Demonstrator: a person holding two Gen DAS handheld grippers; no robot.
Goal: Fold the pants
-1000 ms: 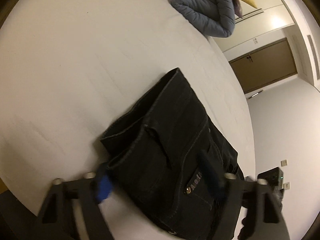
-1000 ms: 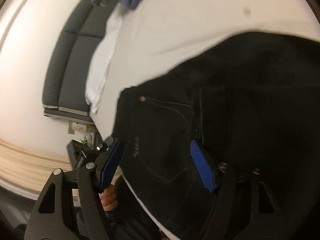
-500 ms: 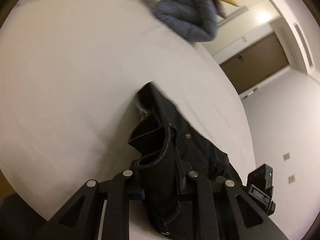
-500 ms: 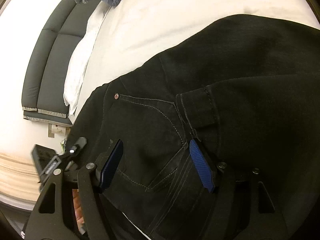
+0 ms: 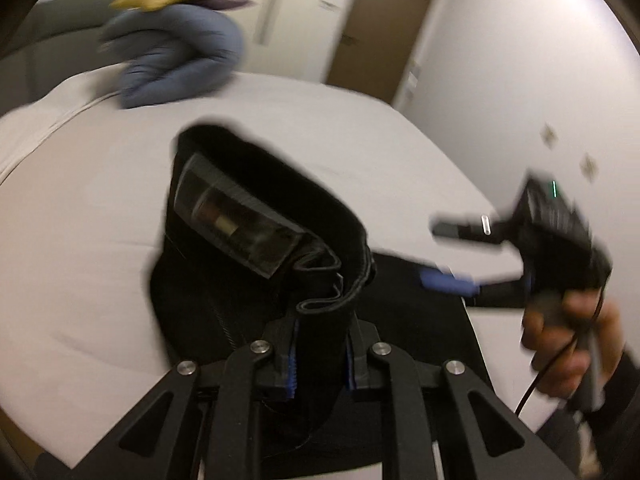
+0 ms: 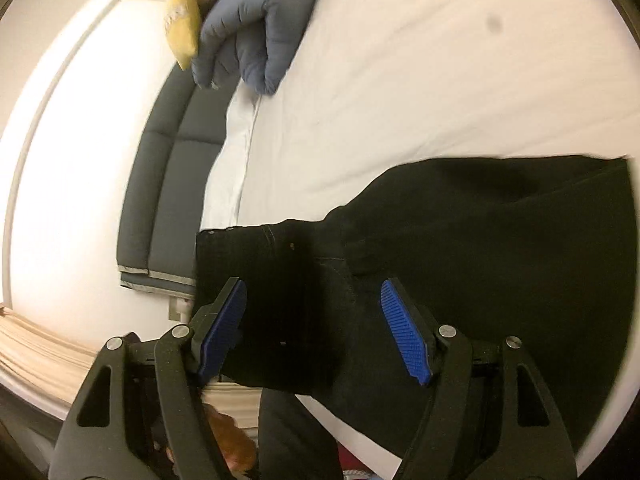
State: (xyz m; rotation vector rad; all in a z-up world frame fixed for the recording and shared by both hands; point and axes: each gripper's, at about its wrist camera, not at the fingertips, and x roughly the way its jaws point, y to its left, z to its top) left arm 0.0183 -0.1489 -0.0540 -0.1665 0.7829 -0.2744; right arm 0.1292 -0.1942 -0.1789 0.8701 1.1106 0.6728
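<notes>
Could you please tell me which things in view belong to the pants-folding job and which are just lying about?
In the job: black pants, clamped in the left gripper; right gripper, open; bed.

Lying about: blue-grey jacket, yellow cushion.

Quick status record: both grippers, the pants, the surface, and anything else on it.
left gripper: jaws have just closed, pinching a raised fold of the pants
right gripper: jaws open over the pants, nothing pinched
pants: black, mostly flat, one edge lifted
surface: white bed
other items: blue-grey puffy jacket, yellow cushion at the far end
</notes>
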